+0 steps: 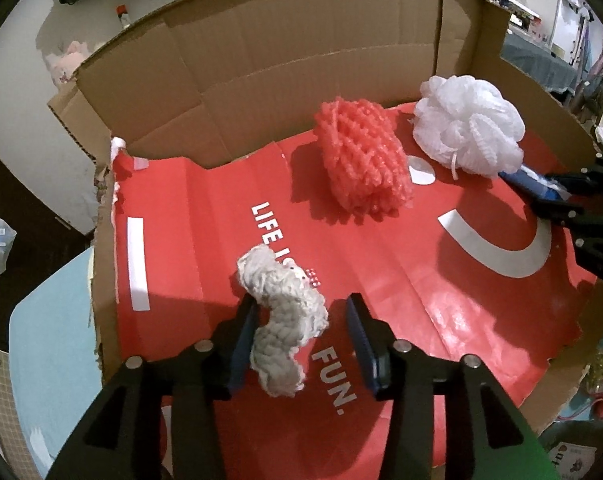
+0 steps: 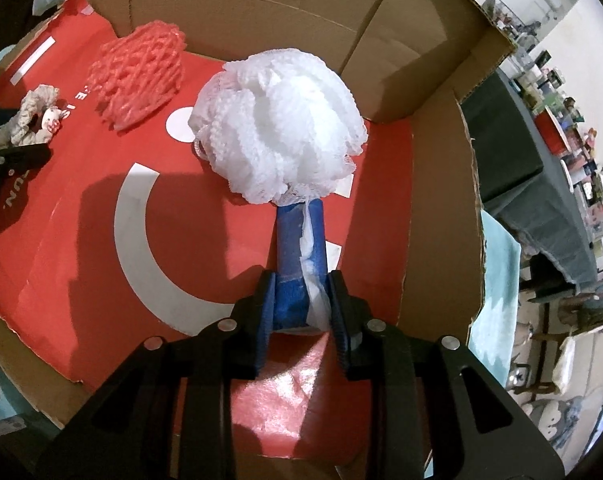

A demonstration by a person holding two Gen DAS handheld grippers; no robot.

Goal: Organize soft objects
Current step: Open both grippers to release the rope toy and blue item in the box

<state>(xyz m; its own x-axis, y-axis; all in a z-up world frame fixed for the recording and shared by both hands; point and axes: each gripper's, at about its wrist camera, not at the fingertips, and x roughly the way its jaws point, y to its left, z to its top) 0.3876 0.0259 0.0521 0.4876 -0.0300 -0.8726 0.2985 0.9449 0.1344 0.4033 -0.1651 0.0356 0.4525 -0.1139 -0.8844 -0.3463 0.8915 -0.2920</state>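
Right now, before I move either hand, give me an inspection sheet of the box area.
Surface: red printed sheet lining an open cardboard box.
Job's things: grey knitted toy, coral foam net and white mesh pouf all lie on the sheet inside the box.
Clutter: nothing seen inside the box.
Grippers: left gripper open, one pad against the grey knitted toy, the other apart from it; right gripper shut on the pouf's blue handle.
Cables: nothing seen.
Surroundings: light blue cloth under the box; crowded shelf off to the side.
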